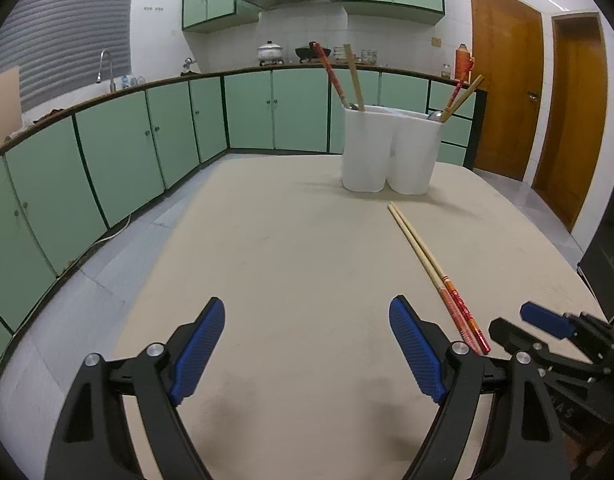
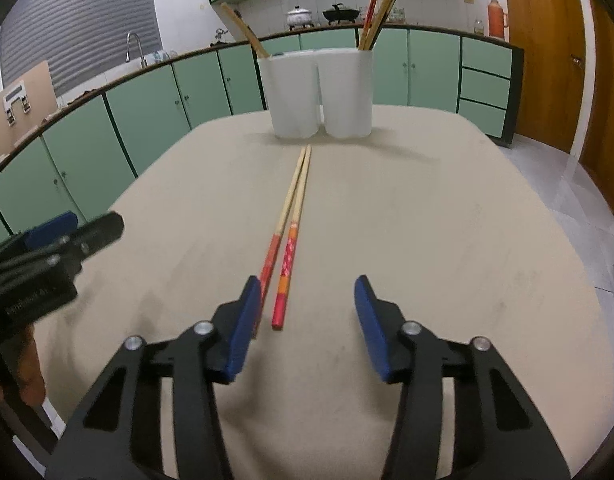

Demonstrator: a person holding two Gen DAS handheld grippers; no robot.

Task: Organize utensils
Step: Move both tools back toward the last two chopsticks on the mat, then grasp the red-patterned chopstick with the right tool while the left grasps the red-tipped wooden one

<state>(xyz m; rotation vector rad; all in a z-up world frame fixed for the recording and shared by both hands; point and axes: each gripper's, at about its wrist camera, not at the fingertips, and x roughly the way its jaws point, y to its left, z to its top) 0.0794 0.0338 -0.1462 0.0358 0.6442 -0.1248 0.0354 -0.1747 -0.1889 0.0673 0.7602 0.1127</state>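
- Left hand-held gripper [image 1: 307, 344] hangs low over the beige surface [image 1: 267, 260], blue pads spread wide, nothing between them.
- From the left wrist view, the chopstick pair [image 1: 435, 272] lies on the surface off at about one o'clock, outside the right pad, long axis running from the red-patterned handles near the camera up to the bare tips at twelve.
- Beyond those tips stands the white utensil holder [image 1: 391, 152], two compartments, chopsticks already leaning in each; a grey utensil shows in the right one.
- Right hand-held gripper [image 1: 547, 320] pokes in at three o'clock, just beside the red handle ends.
- Over to the right wrist view: right hand-held gripper [image 2: 307, 312] is spread too, empty, and the chopstick pair [image 2: 293, 224] points almost straight away at twelve o'clock, handle ends sitting between the pads, hard against the left pad.
- White utensil holder [image 2: 319, 92] waits at twelve, past the tips.
- Left hand-held gripper [image 2: 67, 232] sits out at nine o'clock, well apart from the pair.
- My call: the right one is nearer and lined up along the sticks, so the pickup looks like its job; closing across both handles is what matters.
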